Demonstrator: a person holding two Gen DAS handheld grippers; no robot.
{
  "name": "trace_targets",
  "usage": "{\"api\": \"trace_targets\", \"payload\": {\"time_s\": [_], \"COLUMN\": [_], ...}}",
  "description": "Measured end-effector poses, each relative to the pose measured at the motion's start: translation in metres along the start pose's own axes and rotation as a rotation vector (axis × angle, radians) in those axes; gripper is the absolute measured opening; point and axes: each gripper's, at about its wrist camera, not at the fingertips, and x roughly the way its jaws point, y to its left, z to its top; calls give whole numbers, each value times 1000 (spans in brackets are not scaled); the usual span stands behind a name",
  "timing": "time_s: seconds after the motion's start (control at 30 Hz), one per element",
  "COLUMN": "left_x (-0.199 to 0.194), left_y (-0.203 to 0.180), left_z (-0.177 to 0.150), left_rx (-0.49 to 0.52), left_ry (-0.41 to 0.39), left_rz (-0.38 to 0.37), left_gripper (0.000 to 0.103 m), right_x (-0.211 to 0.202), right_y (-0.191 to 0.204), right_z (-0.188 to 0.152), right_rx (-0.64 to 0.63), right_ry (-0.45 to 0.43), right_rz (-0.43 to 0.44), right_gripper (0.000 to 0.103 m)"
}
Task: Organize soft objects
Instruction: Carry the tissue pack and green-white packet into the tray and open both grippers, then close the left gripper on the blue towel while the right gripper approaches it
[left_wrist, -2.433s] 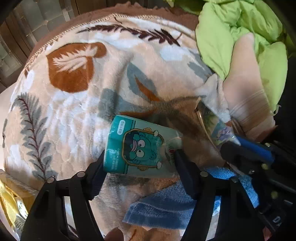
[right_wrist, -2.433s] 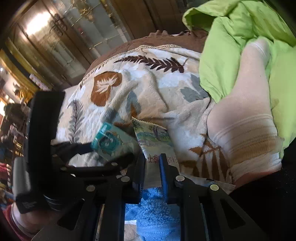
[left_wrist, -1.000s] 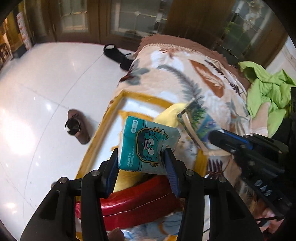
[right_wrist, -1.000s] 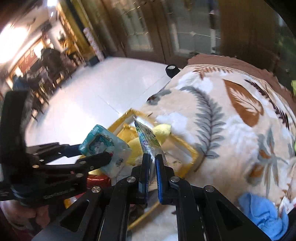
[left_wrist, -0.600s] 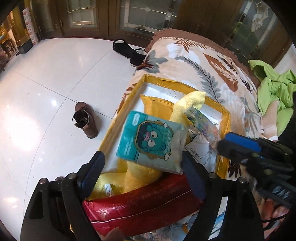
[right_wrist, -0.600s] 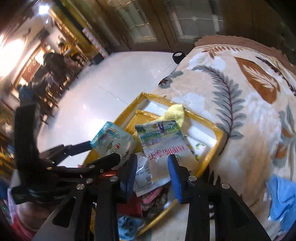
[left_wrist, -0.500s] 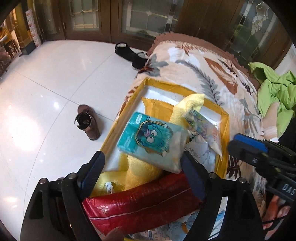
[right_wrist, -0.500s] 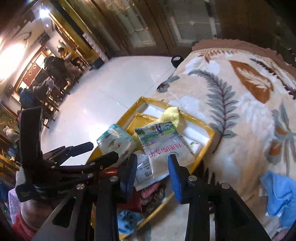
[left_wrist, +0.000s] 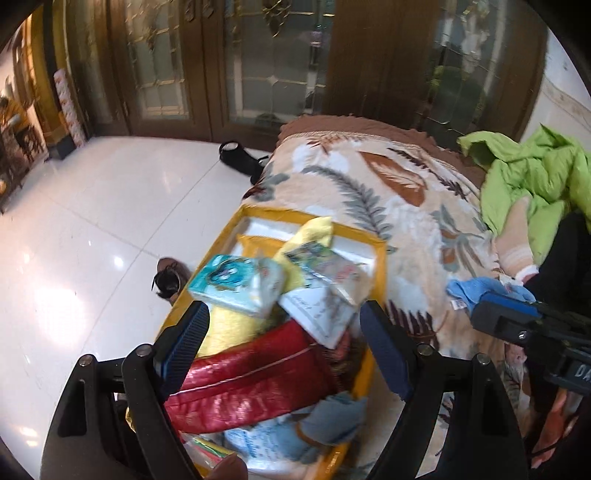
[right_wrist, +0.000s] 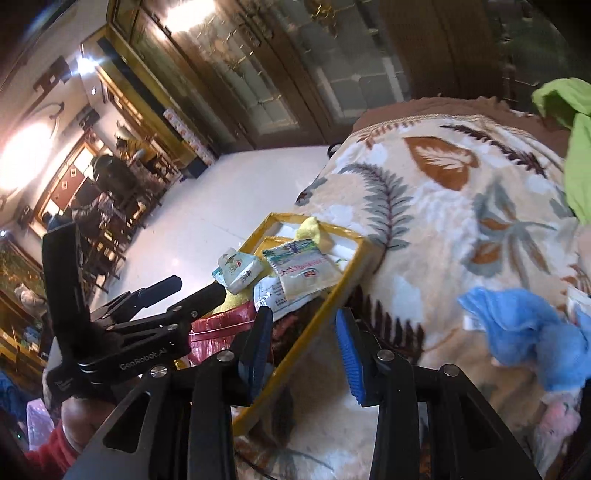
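Observation:
A yellow-rimmed box (left_wrist: 380, 258) (right_wrist: 351, 266) sits at the edge of the leaf-print blanket (left_wrist: 388, 195), full of soft things. On top lie a teal tissue pack (left_wrist: 236, 284) (right_wrist: 238, 275), a flat printed sachet (left_wrist: 325, 266) (right_wrist: 304, 271), a yellow cloth (left_wrist: 310, 232) and a red bag (left_wrist: 251, 376). My left gripper (left_wrist: 284, 350) hangs open above the box, holding nothing. My right gripper (right_wrist: 304, 350) is open too, over the box's near rim. A blue towel (left_wrist: 480, 290) (right_wrist: 532, 336) lies on the blanket to the right.
A green quilt (left_wrist: 535, 177) is heaped at the far right, with a pale sock (left_wrist: 517, 240) below it. Shoes (left_wrist: 170, 280) and dark slippers (left_wrist: 240, 158) stand on the white tile floor (left_wrist: 92, 221) left of the blanket. Wooden glass doors close the back.
Both grippers carried the tissue pack and the sachet from the blanket to the box, opened and let them go. Both have since pulled back and up from the box.

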Motion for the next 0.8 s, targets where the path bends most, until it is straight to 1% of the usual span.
{"api": "trace_targets", "payload": {"time_s": [0.17, 0.37, 0.63, 0.8], "left_x": [-8, -10, -5, 5], "left_y": [-27, -58, -91, -108], "left_z": [1, 0, -3, -6], "left_rx": [50, 115, 165, 193], "left_ry": [-25, -29, -14, 8], "left_rz": [-15, -30, -53, -66], "left_gripper": [84, 84, 84, 84], "right_x": [-33, -63, -92, -102], "right_y": [-23, -53, -95, -120], "right_z": [-10, -21, -37, -48], "right_rx": [39, 93, 163, 209], "right_ry": [-50, -96, -126, -124], "right_rz": [-26, -64, -118, -159], "right_gripper": [40, 40, 41, 41]}}
